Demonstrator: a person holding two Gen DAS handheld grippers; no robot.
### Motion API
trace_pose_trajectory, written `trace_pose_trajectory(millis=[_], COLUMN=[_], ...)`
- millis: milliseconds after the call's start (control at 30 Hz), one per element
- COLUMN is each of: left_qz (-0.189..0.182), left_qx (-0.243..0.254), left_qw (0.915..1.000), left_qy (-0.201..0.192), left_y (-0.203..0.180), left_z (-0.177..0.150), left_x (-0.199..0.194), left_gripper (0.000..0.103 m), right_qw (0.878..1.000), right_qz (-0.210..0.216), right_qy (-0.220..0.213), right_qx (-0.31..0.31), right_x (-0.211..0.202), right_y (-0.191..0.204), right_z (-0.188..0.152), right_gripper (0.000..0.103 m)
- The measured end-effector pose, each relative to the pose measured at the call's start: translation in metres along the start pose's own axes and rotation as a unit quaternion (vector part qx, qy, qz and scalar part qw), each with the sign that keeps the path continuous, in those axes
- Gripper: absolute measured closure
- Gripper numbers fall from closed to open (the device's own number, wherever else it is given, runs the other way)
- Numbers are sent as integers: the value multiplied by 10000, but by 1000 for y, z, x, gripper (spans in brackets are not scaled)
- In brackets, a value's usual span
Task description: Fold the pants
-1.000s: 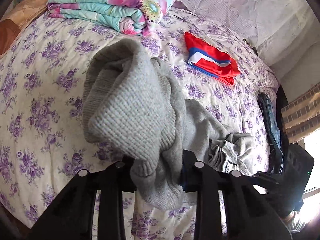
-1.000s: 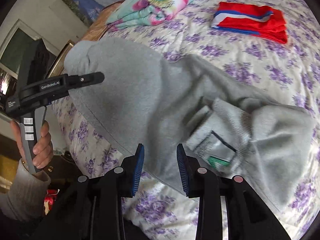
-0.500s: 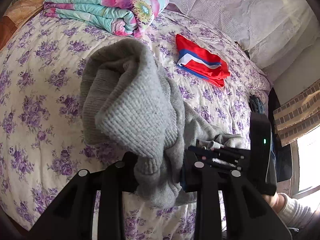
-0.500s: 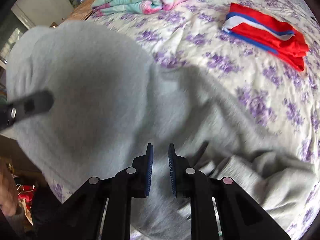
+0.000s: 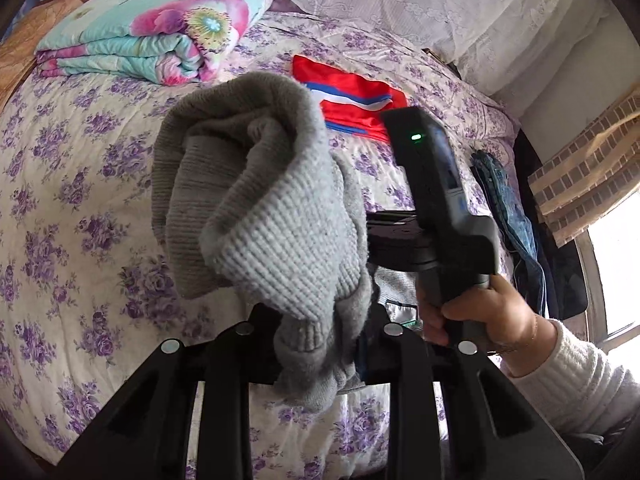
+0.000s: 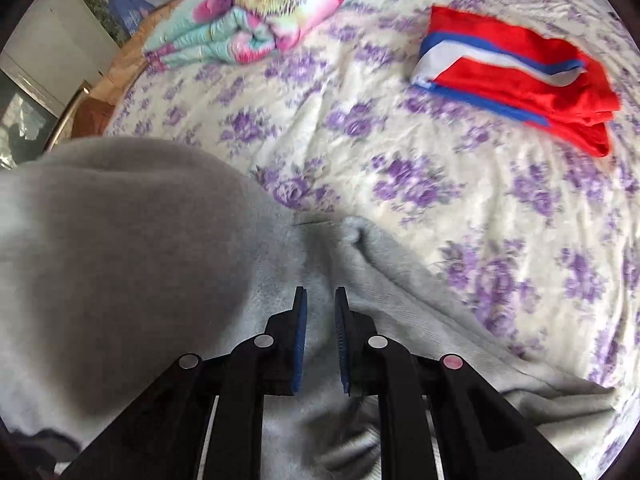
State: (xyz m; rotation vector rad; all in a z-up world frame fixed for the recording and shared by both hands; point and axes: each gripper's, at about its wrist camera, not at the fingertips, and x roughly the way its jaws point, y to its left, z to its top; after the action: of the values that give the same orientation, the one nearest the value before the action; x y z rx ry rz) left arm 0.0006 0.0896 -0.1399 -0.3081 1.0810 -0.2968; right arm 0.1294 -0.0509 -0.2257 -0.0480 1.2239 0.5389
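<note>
Grey knitted pants (image 5: 260,216) are lifted above the bed (image 5: 80,200), and the left gripper (image 5: 318,332) is closed on a thick ribbed bunch of them, probably a cuff or the waistband. The rest of the cloth hangs down and spreads on the flowered bedcover.

The right gripper (image 6: 320,332) hovers low over the softer, smooth grey part, its blue-padded jaws a narrow gap apart, with nothing between them.

I judge the step is taking a second hold, so the pants can be stretched flat before the first fold. The next move needs the right gripper to pinch an edge, not the middle, which is loose and bulky.

A folded red cloth (image 6: 520,76) and a rolled flowery quilt (image 5: 152,28) lie well apart.
</note>
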Motion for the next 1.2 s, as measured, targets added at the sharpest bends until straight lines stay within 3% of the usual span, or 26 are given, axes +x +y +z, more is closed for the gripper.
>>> trace_pose_trajectory(millis=[167, 300, 433, 533, 667, 700, 733, 767, 800, 833, 900, 1000, 1067, 1133, 1200], left_qz=[-271, -617, -751, -687, -715, -804, -961, -1208, -1514, -1742, -1752, -1324, -1229, -1488, -1576], left_qx=[777, 1501, 2212, 2319, 2546, 2585, 2545, 2415, 2234, 2076, 1924, 1672, 1456, 1386, 1435], left_qw=[9965, 9858, 9652, 9520, 9474, 9457, 9454, 9461, 9468, 9487, 9580, 9727, 9775, 9733, 9671], left_qy=[157, 437, 1172, 1876, 1803, 1799, 1797, 1789, 1756, 1632, 1204, 912, 910, 1068, 1386], left_y=[-51, -100, -146, -155, -174, -175, -175, -174, -169, -164, -154, -132, -125, -128, -141], left_z=[3, -7, -30, -52, -52, -52, -52, -47, -42, -37, -26, -2, 19, 36, 41], left_x=[10, 36, 100, 163, 150, 141, 131, 120, 107, 91, 63, 54, 64, 82, 109], left_gripper=[79, 79, 74, 71, 62, 57, 51, 48, 46, 45, 43, 42, 43, 43, 43], right_qw=[9965, 9890, 9790, 9719, 9717, 9727, 9732, 9724, 9711, 9708, 9723, 9764, 9794, 9840, 9867], right_qz=[-613, -1031, -1115, -1073, -876, -768, -640, -554, -472, -363, -180, -212, -248, 4, 395], right_qy=[-537, -679, -614, -403, -554, -644, -720, -804, -908, -964, -938, -981, -1162, -1146, -1087], right_qx=[203, 813, 1593, 2054, 2122, 2091, 2087, 2120, 2157, 2168, 2134, 1912, 1635, 1361, 1145], right_x=[-85, -132, -139, -124, -132, -139, -147, -153, -161, -167, -174, -180, -186, -187, -182], right_y=[-58, -111, -147, -162, -159, -157, -156, -155, -154, -152, -146, -126, -107, -89, -75], right_z=[-44, -105, -167, -199, -208, -206, -204, -201, -199, -197, -192, -189, -188, -185, -182], right_gripper=[88, 86, 86, 86, 86, 78, 69, 51, 45, 44, 43, 43, 43, 52, 76])
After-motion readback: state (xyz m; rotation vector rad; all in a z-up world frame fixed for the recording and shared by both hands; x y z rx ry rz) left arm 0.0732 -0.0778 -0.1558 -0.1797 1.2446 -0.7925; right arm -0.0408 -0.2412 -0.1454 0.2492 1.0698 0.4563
